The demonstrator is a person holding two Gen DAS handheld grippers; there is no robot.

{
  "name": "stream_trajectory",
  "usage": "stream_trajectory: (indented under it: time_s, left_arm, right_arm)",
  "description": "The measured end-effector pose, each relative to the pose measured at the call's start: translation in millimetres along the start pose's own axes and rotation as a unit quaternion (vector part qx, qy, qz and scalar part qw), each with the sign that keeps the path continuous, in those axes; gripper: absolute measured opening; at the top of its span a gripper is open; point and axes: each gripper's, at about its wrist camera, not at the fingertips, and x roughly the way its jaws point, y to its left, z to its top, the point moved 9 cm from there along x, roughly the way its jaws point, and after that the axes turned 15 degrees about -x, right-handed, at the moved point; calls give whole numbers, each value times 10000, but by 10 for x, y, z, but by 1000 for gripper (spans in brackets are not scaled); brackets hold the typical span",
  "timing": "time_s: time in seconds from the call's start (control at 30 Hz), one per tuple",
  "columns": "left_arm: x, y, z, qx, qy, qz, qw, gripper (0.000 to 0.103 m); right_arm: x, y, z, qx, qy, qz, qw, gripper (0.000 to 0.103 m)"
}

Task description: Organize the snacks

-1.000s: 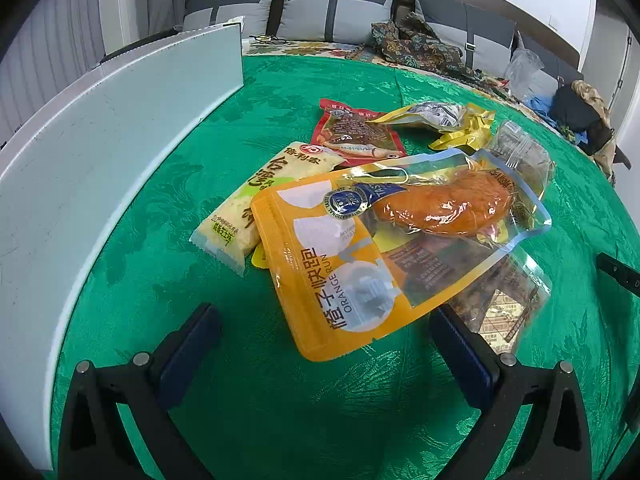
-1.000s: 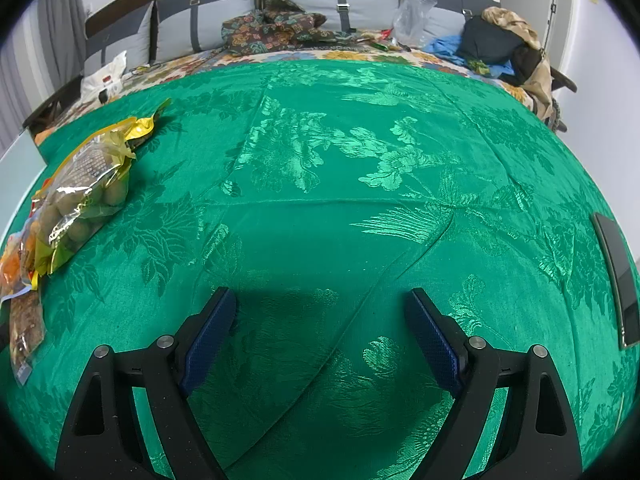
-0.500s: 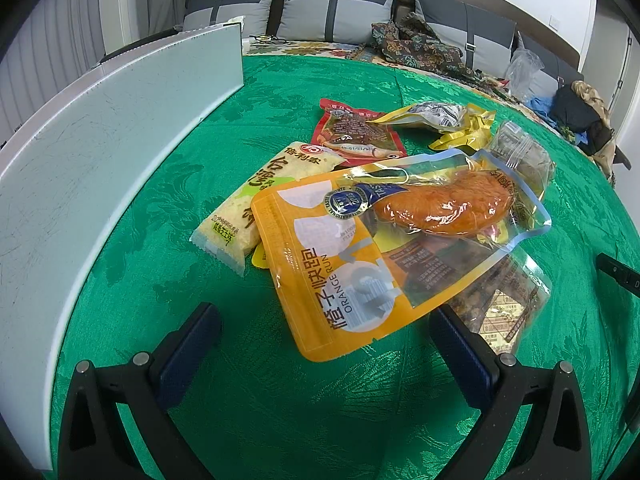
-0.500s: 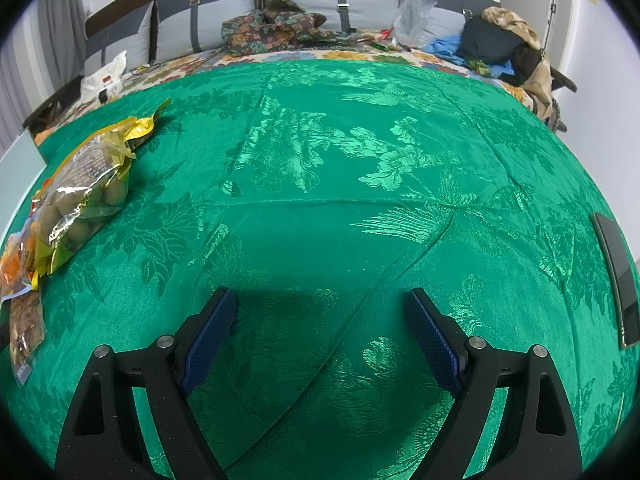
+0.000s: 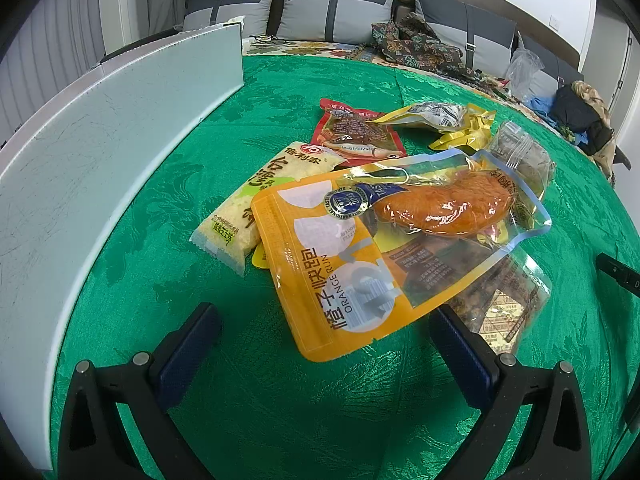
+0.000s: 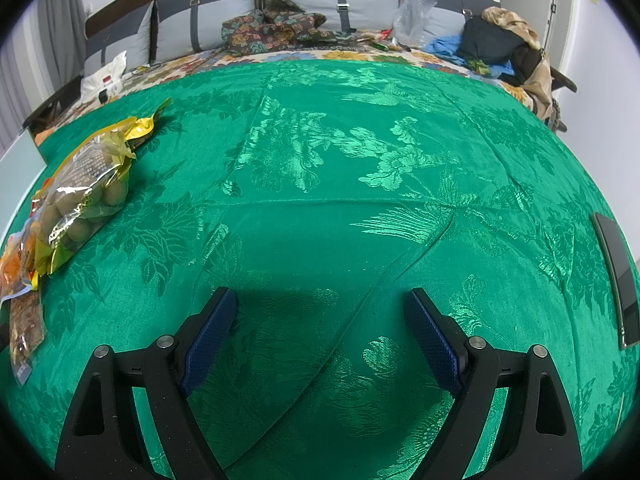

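A pile of snack packets lies on the green cloth [image 5: 280, 96]. An orange "Orange Run" pouch [image 5: 360, 256] lies on top, over a pale yellow packet [image 5: 264, 196], a red fish packet [image 5: 356, 136], a gold bag [image 5: 440, 118] and clear bags [image 5: 500, 308]. My left gripper [image 5: 324, 344] is open and empty, just in front of the orange pouch. My right gripper [image 6: 320, 320] is open and empty over bare cloth; the gold bag [image 6: 88, 184] lies at its far left.
A white panel [image 5: 100, 152] stands along the left edge. A dark flat device [image 6: 616, 276] lies at the right. Cushions, a patterned cloth [image 6: 276, 28] and clothes [image 6: 504, 44] lie beyond the far edge of the cloth.
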Motion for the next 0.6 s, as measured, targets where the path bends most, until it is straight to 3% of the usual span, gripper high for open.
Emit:
stream_trajectory:
  time_s: [0.6]
  left_arm:
    - [1,1,2,6,1,2,10000,103]
  right_arm:
    - [-14,3,-9,-1,0,1,10000,89]
